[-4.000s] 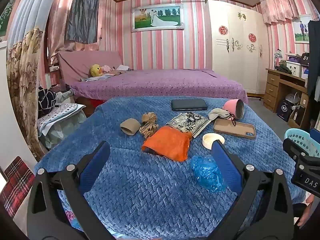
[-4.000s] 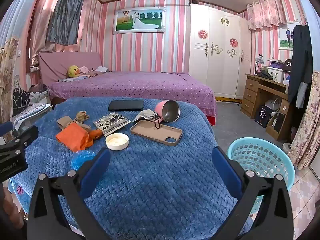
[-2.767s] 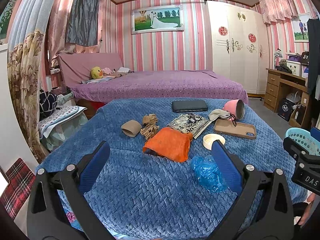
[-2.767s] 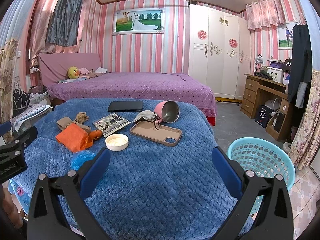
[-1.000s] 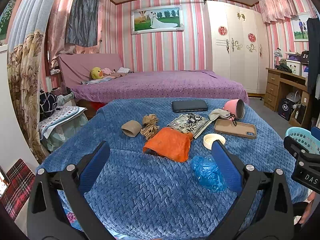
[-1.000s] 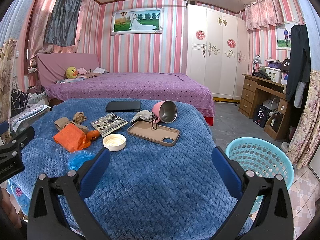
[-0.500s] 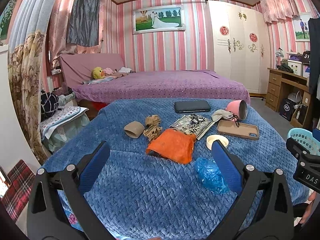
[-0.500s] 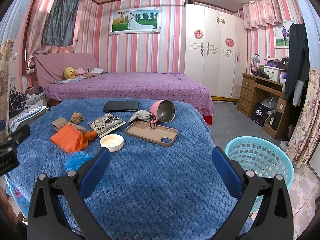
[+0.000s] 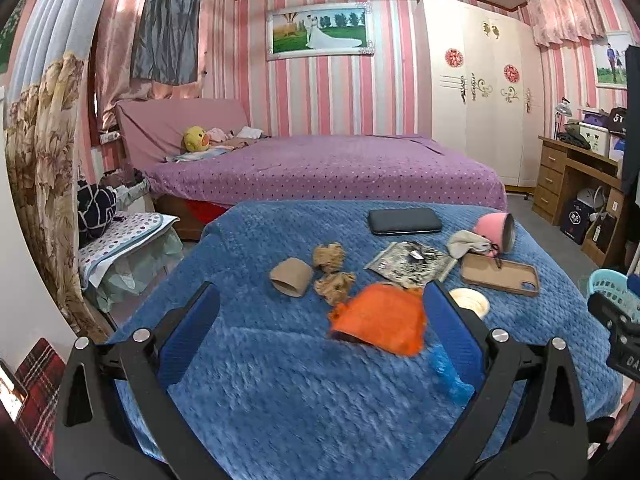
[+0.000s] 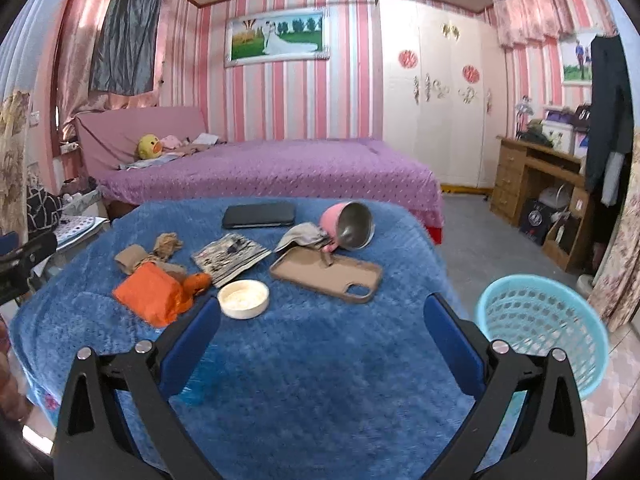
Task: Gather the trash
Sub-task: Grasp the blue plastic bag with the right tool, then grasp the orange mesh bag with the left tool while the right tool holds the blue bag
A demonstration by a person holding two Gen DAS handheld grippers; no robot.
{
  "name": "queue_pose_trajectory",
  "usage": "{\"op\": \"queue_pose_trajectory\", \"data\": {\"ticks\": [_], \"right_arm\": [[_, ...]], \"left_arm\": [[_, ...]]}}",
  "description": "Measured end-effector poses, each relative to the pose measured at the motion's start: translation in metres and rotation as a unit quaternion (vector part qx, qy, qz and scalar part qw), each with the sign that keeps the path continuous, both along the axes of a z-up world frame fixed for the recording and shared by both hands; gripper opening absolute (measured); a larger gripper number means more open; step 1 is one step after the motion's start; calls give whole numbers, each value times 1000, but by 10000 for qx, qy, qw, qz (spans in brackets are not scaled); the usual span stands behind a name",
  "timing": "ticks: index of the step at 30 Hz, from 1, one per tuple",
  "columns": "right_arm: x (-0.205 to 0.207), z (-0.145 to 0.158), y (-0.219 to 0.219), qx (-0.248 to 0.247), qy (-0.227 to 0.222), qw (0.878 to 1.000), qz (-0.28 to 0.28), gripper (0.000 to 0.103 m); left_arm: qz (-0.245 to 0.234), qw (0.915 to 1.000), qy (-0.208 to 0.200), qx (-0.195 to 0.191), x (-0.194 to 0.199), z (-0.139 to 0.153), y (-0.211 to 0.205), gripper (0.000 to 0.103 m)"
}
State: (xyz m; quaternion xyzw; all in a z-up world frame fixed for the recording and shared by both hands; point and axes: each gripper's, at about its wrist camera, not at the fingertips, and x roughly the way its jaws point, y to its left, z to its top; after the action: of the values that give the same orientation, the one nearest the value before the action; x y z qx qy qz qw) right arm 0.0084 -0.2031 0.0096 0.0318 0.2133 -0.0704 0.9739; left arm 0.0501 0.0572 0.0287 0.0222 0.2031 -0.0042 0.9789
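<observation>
Trash lies on the blue blanket [image 9: 280, 392]: an orange bag [image 9: 380, 324] [image 10: 150, 292], a blue plastic wad [image 9: 448, 376] partly behind my right finger, a cardboard tube [image 9: 291, 276] [image 10: 129, 258], two crumpled brown papers [image 9: 329, 255], a printed wrapper [image 9: 410, 264] [image 10: 230, 258] and a white lid [image 9: 469, 303] [image 10: 244, 298]. A light blue basket [image 10: 540, 328] stands on the floor at the right. My left gripper [image 9: 320, 336] is open, just short of the orange bag. My right gripper [image 10: 322, 336] is open and empty above the blanket.
A tan phone case [image 10: 326, 274], a tipped pink cup [image 10: 348, 226], a grey cloth [image 10: 300, 234] and a black case [image 10: 259, 215] also lie on the blanket. A purple bed [image 10: 272, 172] stands behind, a wooden desk [image 10: 536, 184] at the right.
Both grippers have moved forward and lower towards the blanket. The left one has shifted left, so the orange bag now sits near its right finger. Nothing was taken hold of.
</observation>
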Motion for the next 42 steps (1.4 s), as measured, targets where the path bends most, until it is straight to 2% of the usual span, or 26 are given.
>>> {"op": "queue_pose_trajectory", "data": {"ticks": [3,6,8,12,18,20,21,23,25,26,29,34,38,42], "right_arm": [[8,-5,12,27,91,9999,-34,99],[14,-11,32,-112,82,9997,200,99],[20,-18,45,-123,181,9990,385,99],[35,-37,71,-279,435,9964,671,99],[50,-69,87,-400,804,9911,978,96],[51,-73,89,-453,827,9898,1069,78],[52,-73,89,-439,811,9891,1148,72],[53,-72,87,-327,795,9876,1314,42],[54,-68,80,-54,831,9833,1617,25],[54,-65,76,38,830,9816,1719,21],[61,-52,67,-38,747,9807,1805,13],[77,-22,34,-169,412,9869,1552,13],[83,-29,5,113,386,9911,1272,13],[85,-38,-13,380,465,9918,1129,13]], "left_arm": [[156,9997,97,162,10,-12,12,98],[163,9994,252,150,16,-26,20,98],[268,9991,260,210,20,-29,24,98],[333,9987,389,53,25,-36,37,98],[628,9974,311,195,26,-38,42,98],[688,9969,305,213,29,-39,41,98],[683,9969,320,211,31,-39,40,98],[644,9970,342,242,33,-41,38,98],[593,9970,378,325,36,-43,31,98],[551,9970,408,345,38,-45,28,98],[378,9973,509,381,44,-50,17,98],[116,9956,814,451,59,-62,-4,98],[-201,9932,1121,256,70,-73,-19,91],[-375,9908,1281,242,78,-80,-37,88]]}}
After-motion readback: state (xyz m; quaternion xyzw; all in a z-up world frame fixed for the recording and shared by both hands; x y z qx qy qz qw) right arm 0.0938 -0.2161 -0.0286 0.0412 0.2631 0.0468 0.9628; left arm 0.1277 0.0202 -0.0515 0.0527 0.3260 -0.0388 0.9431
